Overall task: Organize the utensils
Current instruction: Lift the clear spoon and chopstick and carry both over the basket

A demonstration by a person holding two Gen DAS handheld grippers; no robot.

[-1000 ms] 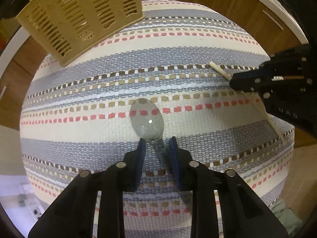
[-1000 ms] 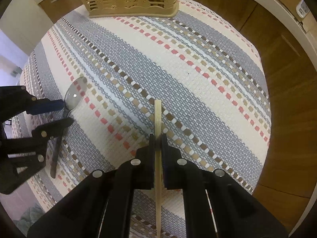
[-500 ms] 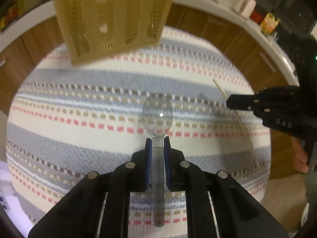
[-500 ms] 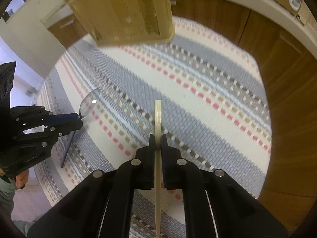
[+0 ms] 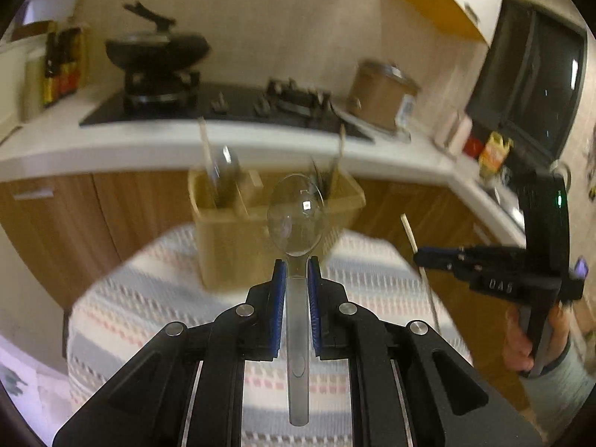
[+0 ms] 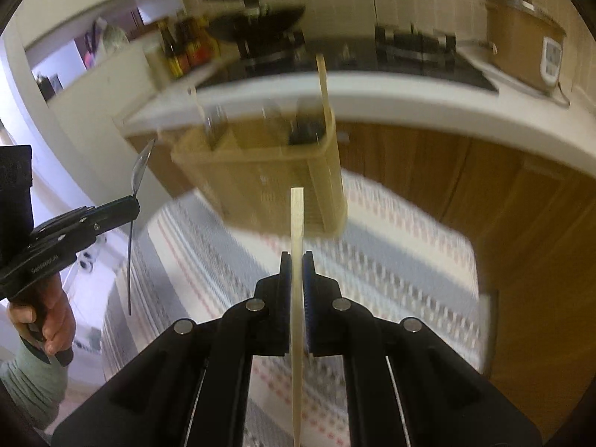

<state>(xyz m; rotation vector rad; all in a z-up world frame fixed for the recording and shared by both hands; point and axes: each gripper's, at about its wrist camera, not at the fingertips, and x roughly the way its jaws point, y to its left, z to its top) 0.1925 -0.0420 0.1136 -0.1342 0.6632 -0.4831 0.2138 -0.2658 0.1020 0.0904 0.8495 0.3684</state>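
Striped woven cloth (image 5: 156,320) is covering the round bench beneath both of your grippers, with wooden cabinet doors and a white kitchen counter running behind it.

Nearest in the left wrist view, your left gripper (image 5: 297,272) is pinching the clear plastic spoon (image 5: 296,223) by the neck of its handle. The blue-padded fingers (image 5: 278,298) are pressing against both sides of the handle, the bowl is pointing forward and up, and the handle end is reaching back between the finger arms. The spoon is clear of the cloth.

Nearest in the right wrist view, your right gripper (image 6: 297,260) is pinching a pale wooden chopstick (image 6: 297,298). The fingers are closing tight on its shaft, and the tip is projecting forward toward the basket. The left wrist view is showing the same gripper at the right edge, gripping the stick at a slant.

Beyond both tools, the tan slotted utensil basket (image 5: 238,246) is standing on the far part of the cloth. Several utensils are standing upright in its compartments; motion blur is preventing exact identification.

Farther back, a gas hob with a dark wok (image 5: 156,50) and a brown rice cooker (image 5: 380,93) are sitting on the counter.
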